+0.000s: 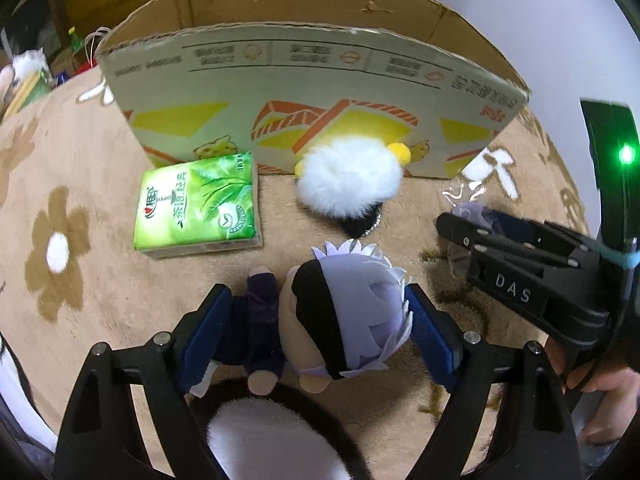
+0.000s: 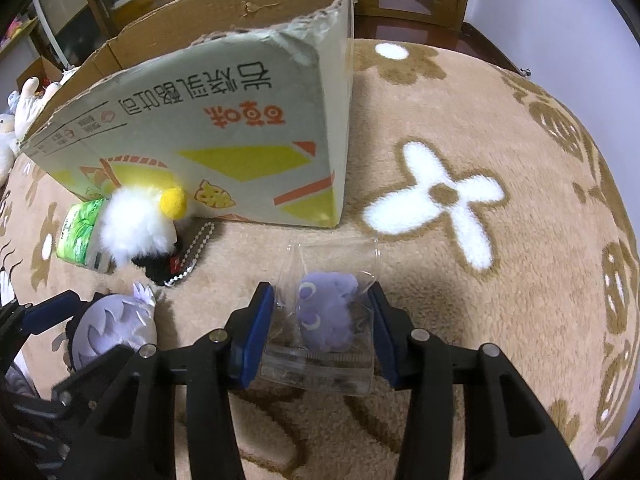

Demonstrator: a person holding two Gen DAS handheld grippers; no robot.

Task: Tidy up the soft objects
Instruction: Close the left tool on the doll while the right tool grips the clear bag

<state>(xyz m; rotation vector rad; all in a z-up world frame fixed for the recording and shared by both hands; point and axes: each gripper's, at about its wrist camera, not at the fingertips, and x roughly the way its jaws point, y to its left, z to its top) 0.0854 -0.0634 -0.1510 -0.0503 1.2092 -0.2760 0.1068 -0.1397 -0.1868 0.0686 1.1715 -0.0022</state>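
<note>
Both grippers are at the grasping step, each settled around a soft toy on the flowered carpet (image 2: 500, 320), with the cardboard box (image 1: 304, 92) standing just beyond as the likely place to put them.

The left gripper (image 1: 320, 320) straddles the small plush doll (image 1: 336, 320), the one with pale lilac hair, a black blindfold band and dark blue clothes; its blue pads sit beside the doll's body on the left and its head on the right, and I cannot tell whether they press yet. The right gripper (image 2: 324, 328) brackets the purple plush in a clear bag (image 2: 328, 316); its pads touch the bag's edges, but whether it is truly clamped I cannot tell.

The next move, as I judge it, calls for firm closure on both, a lift clear of the carpet, then a carry over the near wall of the box, which is tall.

Counted: one box, one doll, one bagged purple plush, one white fluffy pompom charm (image 1: 350, 178) with yellow balls and a bead chain lying near the box front, and one green tissue pack (image 1: 198, 208) to its left
</note>
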